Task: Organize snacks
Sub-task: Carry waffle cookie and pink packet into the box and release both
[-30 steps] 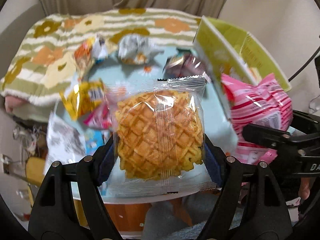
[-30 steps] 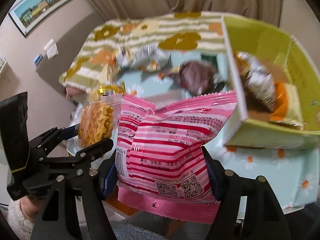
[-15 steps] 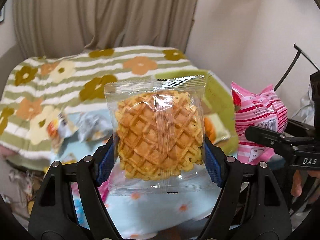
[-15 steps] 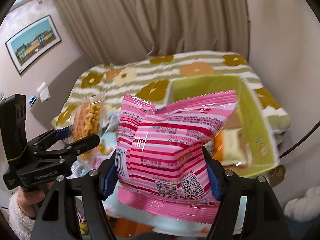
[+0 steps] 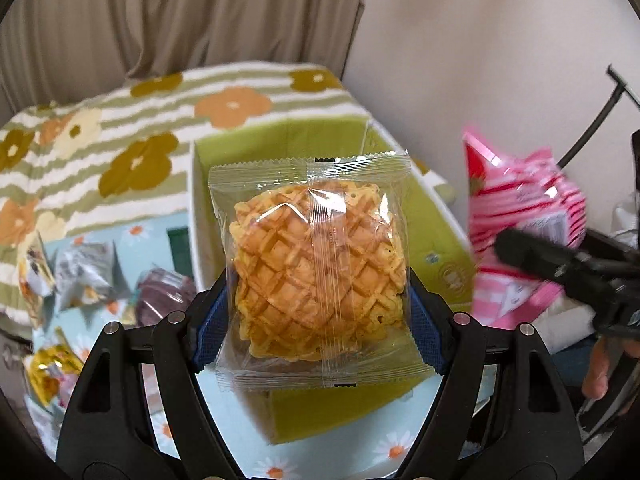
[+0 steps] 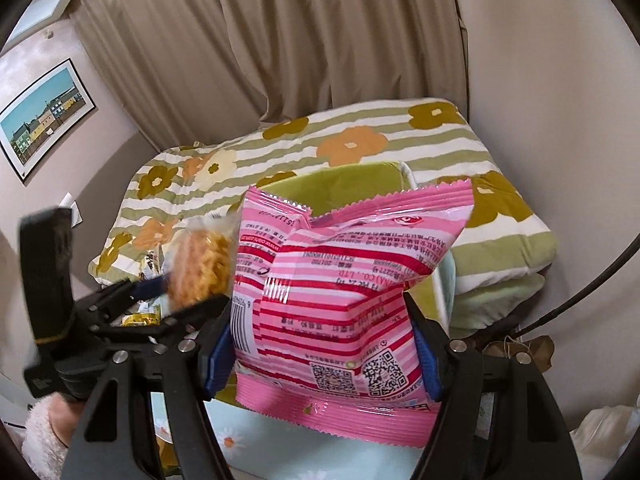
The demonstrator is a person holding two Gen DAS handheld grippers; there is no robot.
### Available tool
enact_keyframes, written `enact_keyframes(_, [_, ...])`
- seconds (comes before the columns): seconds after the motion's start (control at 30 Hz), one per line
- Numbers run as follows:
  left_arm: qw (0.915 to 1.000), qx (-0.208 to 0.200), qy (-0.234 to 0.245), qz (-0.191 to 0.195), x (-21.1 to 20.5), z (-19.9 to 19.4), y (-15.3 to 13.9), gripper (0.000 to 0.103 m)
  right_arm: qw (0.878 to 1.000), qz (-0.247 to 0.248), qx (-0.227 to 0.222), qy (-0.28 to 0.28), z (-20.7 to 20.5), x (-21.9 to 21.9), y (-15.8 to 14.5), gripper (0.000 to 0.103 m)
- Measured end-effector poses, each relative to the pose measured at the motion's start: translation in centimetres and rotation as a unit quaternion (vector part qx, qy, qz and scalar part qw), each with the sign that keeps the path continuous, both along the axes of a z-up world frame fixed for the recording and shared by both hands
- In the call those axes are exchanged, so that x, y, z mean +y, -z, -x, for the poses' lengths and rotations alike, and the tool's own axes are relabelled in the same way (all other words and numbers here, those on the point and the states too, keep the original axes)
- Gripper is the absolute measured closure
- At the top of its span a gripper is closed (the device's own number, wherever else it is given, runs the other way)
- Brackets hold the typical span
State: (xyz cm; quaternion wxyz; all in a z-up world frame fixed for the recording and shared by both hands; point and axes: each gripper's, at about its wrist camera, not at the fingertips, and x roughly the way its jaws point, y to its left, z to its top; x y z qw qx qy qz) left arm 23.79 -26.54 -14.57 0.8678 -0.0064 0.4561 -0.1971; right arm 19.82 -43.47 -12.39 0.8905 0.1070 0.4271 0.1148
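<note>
My left gripper [image 5: 316,320] is shut on a clear-wrapped waffle cookie [image 5: 316,268] and holds it in the air in front of the open green box [image 5: 436,240]. My right gripper [image 6: 324,344] is shut on a pink striped snack bag [image 6: 340,280], also in the air, with the green box [image 6: 340,180] behind it. The pink bag also shows at the right of the left wrist view [image 5: 528,216]. The waffle shows at the left of the right wrist view [image 6: 200,268]. Most of the box inside is hidden by the packets.
Several loose snack packets [image 5: 84,276] lie on the light-blue daisy tablecloth [image 5: 152,236] left of the box. A floral striped bed [image 6: 360,140] and beige curtains [image 6: 280,40] are behind. A wall is at the right.
Both grippers have swung right and lifted with their packets. The view has shifted from the loose snacks to the green box, which now sits directly behind both packets.
</note>
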Motion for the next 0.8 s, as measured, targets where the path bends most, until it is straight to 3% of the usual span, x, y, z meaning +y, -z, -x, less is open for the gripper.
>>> enact_keyframes(0.1, [0.9997, 0.018, 0.005, 0.015, -0.3, -0.6, 1.6, 0.021, 1.0, -0.007, 0.018, -0.001, -1.1, -0.8, 1.0, 0.035])
enact_keyframes(0.17, [0.9994, 0.031, 0.0, 0.011, -0.1, -1.0, 2.5, 0.004, 1.0, -0.015, 0.027, -0.001, -1.3, -1.1, 1.6, 0.035])
enact_keyframes(0.2, [0.9995, 0.031, -0.003, 0.006, 0.0, -1.0, 2.6, 0.002, 0.999, -0.017, 0.03, -0.002, -1.4, -1.1, 1.8, 0.035])
enact_keyframes(0.33, [0.999, 0.044, -0.012, -0.003, 1.5, -0.6, 3.0, 0.002, 0.999, -0.018, 0.037, 0.002, -1.7, -1.3, 2.5, 0.035])
enact_keyframes(0.8, [0.9992, 0.024, -0.021, -0.023, 4.7, 0.1, 1.9, 0.002, 0.998, 0.003, 0.062, -0.013, -2.4, 0.8, 4.9, 0.034])
